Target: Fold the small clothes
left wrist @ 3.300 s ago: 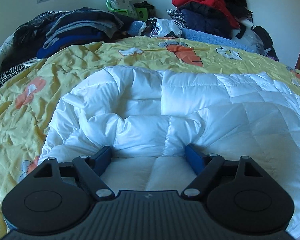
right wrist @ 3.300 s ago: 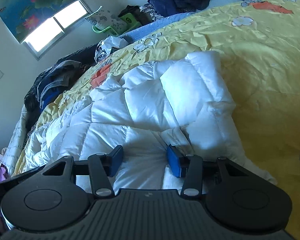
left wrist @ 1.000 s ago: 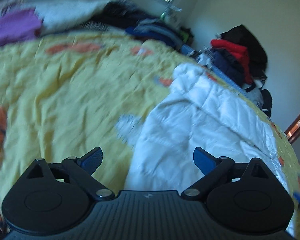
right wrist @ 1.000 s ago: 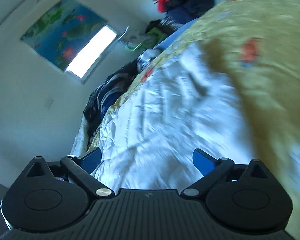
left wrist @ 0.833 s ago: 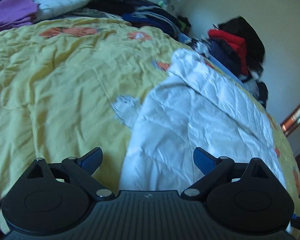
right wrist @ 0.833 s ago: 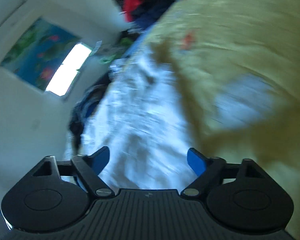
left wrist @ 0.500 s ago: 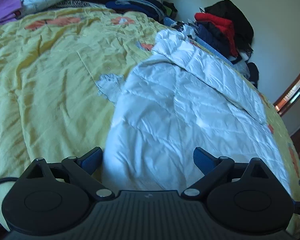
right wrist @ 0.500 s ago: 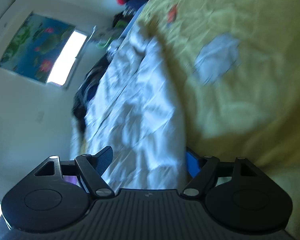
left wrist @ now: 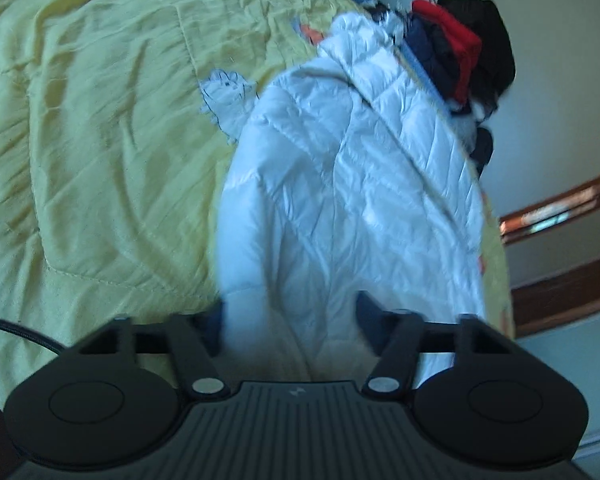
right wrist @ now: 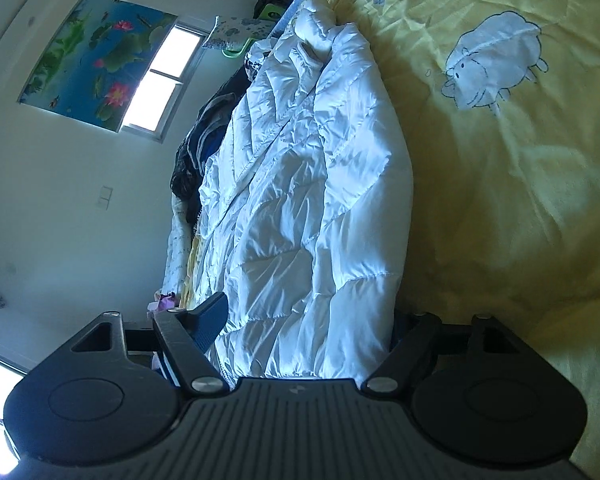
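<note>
A: Where do we have the jacket (left wrist: 352, 200)?

B: It lies folded into a long white strip on the yellow bedspread (left wrist: 100, 160), just beside the printed sheep (left wrist: 226, 96), its far end reaching toward the clothes pile (left wrist: 456, 56) by the wall.

A: And our left tool (left wrist: 292, 320)?

B: Its jaws have just been closing, with the near end of the jacket between them. The fabric bulges up between the fingers (left wrist: 366, 312), but blur keeps us from telling whether the pads press it yet.

A: The right tool (right wrist: 306, 320)?

B: It has also been closing. It straddles the jacket's (right wrist: 308, 200) other end; the left pad (right wrist: 210, 320) stands just clear of the fabric, and the right one is hidden behind it, so we cannot call it a grip. The sheep (right wrist: 492, 60) lies on the bedspread (right wrist: 520, 220) beside the jacket.
</note>
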Motion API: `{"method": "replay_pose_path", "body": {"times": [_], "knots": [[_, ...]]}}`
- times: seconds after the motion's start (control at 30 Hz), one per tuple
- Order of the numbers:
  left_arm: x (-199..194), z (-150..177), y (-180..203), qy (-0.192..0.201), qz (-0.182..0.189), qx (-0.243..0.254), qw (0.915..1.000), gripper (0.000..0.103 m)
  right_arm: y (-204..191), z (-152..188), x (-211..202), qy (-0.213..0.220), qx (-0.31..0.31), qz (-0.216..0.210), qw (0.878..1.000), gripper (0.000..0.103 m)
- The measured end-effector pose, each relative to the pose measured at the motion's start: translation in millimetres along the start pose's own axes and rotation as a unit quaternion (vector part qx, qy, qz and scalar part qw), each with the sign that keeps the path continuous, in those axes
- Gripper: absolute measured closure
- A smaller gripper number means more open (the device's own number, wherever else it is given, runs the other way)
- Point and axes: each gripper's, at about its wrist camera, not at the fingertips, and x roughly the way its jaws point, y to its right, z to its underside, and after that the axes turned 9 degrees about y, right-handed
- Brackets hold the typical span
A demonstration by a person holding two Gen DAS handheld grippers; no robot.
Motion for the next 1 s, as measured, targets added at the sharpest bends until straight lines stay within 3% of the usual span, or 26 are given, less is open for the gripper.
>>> {"method": "replay_pose_path", "body": {"times": [0.07,0.1,0.13,0.23,0.3,0.4,0.53,0.73,1.0], "knots": [[1,1,3,-0.001,-0.01,0.014,0.9999,0.06,8,-1,0,0.012,0.013,0.005,1.0,0.052],[2,1,4,-0.003,-0.01,0.014,0.9998,0.062,13,0,1,0.018,0.022,0.004,1.0,0.078],[3,1,4,-0.007,-0.011,0.013,0.9998,0.066,20,1,2,0.023,0.036,0.004,0.999,0.088],[6,2,6,-0.017,-0.012,0.019,0.9996,0.09,34,5,3,0.033,0.069,-0.026,0.997,0.088],[5,4,9,-0.003,-0.02,0.031,0.9993,0.094,34,7,3,0.04,0.076,-0.044,0.995,0.089],[1,4,14,0.013,-0.013,0.04,0.999,0.096,31,5,-1,0.052,0.085,-0.069,0.993,0.089],[-18,-14,22,0.054,0.03,0.033,0.9976,0.096,21,-7,-6,0.072,0.103,-0.13,0.984,0.09],[-15,-67,52,0.119,0.052,0.049,0.9904,0.097,-9,-60,16,0.094,0.094,-0.208,0.969,0.09],[35,-152,101,0.179,0.075,0.058,0.9793,0.097,-50,-159,90,0.091,0.051,-0.21,0.972,0.09]]}}
